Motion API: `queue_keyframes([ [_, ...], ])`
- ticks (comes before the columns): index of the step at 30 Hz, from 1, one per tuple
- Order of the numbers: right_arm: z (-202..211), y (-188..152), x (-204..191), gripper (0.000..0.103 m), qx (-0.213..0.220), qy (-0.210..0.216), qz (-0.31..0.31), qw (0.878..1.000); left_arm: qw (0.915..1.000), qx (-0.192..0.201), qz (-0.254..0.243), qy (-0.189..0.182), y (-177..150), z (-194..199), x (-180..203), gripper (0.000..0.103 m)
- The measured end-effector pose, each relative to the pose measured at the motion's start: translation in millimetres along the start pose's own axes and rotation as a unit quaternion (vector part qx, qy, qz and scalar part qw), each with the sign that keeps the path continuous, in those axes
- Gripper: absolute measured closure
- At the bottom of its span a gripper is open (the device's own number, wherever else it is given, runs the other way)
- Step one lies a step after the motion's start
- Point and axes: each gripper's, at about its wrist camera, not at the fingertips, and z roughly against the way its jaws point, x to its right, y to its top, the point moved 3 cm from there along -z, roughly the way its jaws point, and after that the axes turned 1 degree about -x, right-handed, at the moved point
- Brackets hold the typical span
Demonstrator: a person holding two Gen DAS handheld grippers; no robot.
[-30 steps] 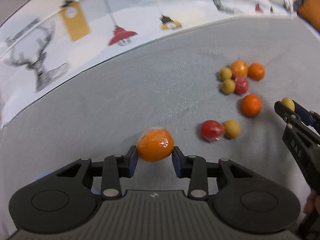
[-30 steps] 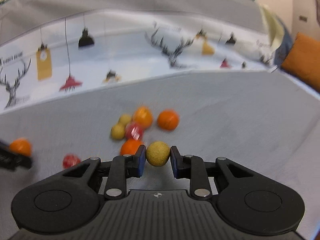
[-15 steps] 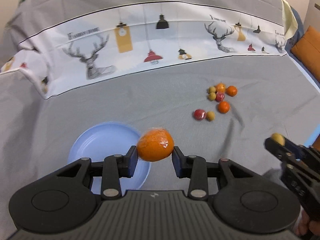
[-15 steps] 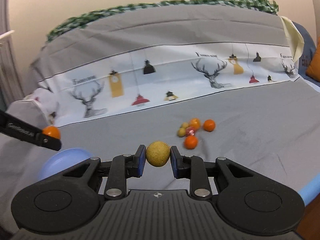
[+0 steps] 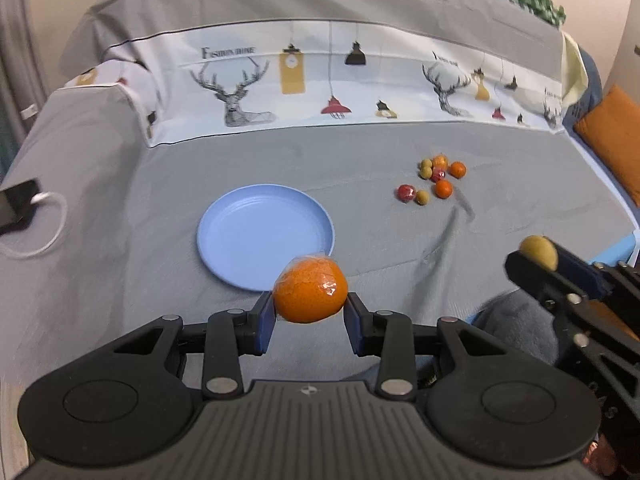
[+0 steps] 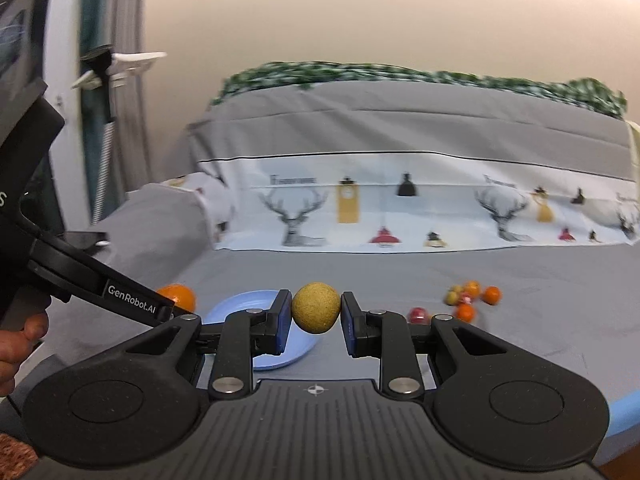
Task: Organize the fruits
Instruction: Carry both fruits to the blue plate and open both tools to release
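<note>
My left gripper [image 5: 308,314] is shut on a wrapped orange fruit [image 5: 310,289], held in the air just in front of the near rim of a light blue plate [image 5: 248,236]. My right gripper [image 6: 315,322] is shut on a small yellow-brown round fruit [image 6: 316,307]; it also shows at the right of the left wrist view, the yellow fruit [image 5: 539,251] at its tip. A cluster of several small orange, red and yellow fruits [image 5: 438,178] lies on the grey sheet beyond the plate to the right. From the right wrist view the plate [image 6: 240,306] sits partly behind the fingers.
A patterned pillow band [image 5: 320,80] with deer and lamps runs across the back of the bed. A black device with a white cable [image 5: 24,208] lies at the left. An orange cushion [image 5: 616,136] is at the far right. A hand [image 6: 20,340] holds the left gripper.
Both grippers have pulled back and risen away from the fruit cluster, each keeping its fruit. The blue plate has come into view and the cluster now looks small and far.
</note>
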Motion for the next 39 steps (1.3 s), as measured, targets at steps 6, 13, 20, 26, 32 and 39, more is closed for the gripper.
queue_keyframes([
  [6,12,1,-26,0.076,0.006,0.014,0.029,0.999,0.9996,0.016,0.022,0.011,-13,24,-20,0.062],
  [13,8,1,-36,0.076,-0.007,0.022,0.038,0.999,0.9984,0.027,0.040,0.030,-19,33,-37,0.062],
  [20,1,-1,-40,0.076,-0.017,0.027,0.044,0.999,0.9977,0.019,0.054,0.037,-17,30,-47,0.062],
  [26,-11,-3,-34,0.076,-0.032,0.027,0.031,0.999,0.9972,0.018,0.059,0.043,-9,23,-54,0.062],
  [32,-46,3,-30,0.076,-0.054,0.029,0.018,0.998,0.9958,0.016,0.073,0.054,10,10,-62,0.062],
  [39,-102,8,-26,0.076,-0.086,0.033,0.015,0.996,0.9963,0.011,0.061,0.059,40,-23,-66,0.062],
])
